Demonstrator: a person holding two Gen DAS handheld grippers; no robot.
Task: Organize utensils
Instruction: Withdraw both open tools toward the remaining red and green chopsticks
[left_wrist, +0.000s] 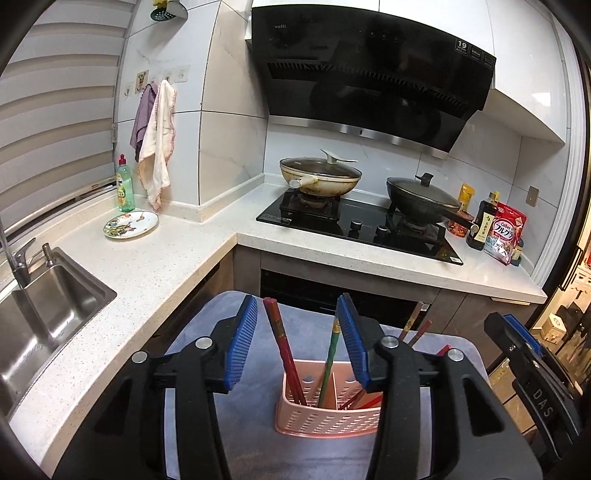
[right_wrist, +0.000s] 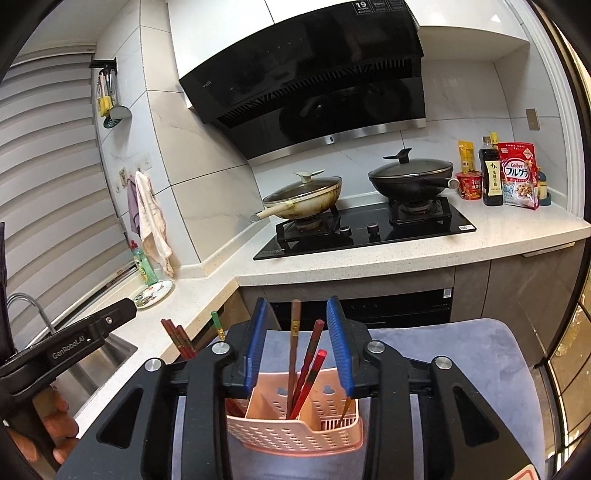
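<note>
Left wrist: chopsticks (left_wrist: 283, 347) (in basket (left_wrist: 325, 421)) between left gripper's (left_wrist: 297, 343) parted pads.

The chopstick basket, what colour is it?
Pale pink basket, clearest in the right wrist view.

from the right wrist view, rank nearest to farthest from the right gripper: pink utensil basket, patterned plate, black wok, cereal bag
1. pink utensil basket, directly below the right gripper.
2. patterned plate, on the left counter.
3. black wok, on the right burner.
4. cereal bag, far right by the wall; only slightly beyond the wok.
</note>
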